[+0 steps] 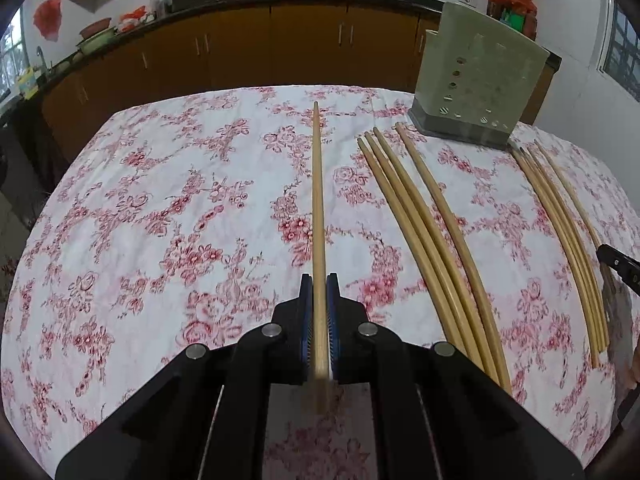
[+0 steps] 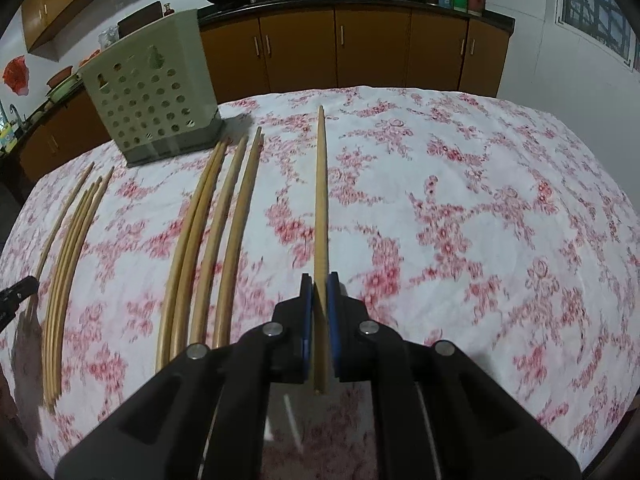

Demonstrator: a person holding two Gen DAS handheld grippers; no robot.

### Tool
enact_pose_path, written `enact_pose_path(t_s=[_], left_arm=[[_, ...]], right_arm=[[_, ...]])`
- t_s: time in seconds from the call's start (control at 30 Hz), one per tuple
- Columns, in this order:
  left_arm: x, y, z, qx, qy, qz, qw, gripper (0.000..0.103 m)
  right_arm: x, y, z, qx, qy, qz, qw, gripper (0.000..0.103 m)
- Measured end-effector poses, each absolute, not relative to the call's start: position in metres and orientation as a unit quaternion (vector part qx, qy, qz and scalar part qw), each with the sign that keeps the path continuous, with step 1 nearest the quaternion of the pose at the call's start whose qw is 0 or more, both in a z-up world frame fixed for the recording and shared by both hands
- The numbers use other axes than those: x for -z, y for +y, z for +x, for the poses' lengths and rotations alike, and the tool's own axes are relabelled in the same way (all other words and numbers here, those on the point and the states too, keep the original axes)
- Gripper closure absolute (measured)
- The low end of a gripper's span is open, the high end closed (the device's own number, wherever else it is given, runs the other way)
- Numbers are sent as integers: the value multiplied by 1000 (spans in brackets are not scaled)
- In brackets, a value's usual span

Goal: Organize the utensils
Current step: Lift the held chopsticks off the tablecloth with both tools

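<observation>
My left gripper point(image 1: 319, 284) is pinched tight on one bamboo chopstick point(image 1: 318, 208), and my right gripper point(image 2: 319, 284) is clamped the same way on another chopstick point(image 2: 322, 200). Each is gripped near its thick end, so the thin tip points straight ahead of the jaws — handy, I'd judge, for steering that tip down into the green perforated utensil holder point(image 1: 476, 92).

The holder stands upright on the flowered tablecloth point(image 1: 160, 220), ahead and to the right of my left gripper and ahead and to the left of my right one, so it sits between the two.

The loose chopsticks lie in two bundles between my grippers, tips aimed toward the holder, probably laid that way so each comes up already aligned. Nearest my left gripper is a group of four point(image 1: 420, 216); nearer my right is another bundle point(image 2: 208, 220), also four as best I can count. With the two I hold, that makes ten chopsticks and one holder.
</observation>
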State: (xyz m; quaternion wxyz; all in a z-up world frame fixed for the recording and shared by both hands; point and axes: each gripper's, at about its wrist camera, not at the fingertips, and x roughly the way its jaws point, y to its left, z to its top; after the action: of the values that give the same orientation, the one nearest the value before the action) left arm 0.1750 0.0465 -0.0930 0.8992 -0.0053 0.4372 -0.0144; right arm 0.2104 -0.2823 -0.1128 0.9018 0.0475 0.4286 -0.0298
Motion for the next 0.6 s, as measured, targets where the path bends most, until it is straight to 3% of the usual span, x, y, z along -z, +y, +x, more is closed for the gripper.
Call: enact_pose_path(t_s=[0.3,0.6], left_arm=[[92,51,171,19,431,-13,902,95],[27,62,160,24,335,-46,941,95]], right_arm=[[106,-282,205,34,410,42,911,94],[33,-287,188,37,296,39,954,94]])
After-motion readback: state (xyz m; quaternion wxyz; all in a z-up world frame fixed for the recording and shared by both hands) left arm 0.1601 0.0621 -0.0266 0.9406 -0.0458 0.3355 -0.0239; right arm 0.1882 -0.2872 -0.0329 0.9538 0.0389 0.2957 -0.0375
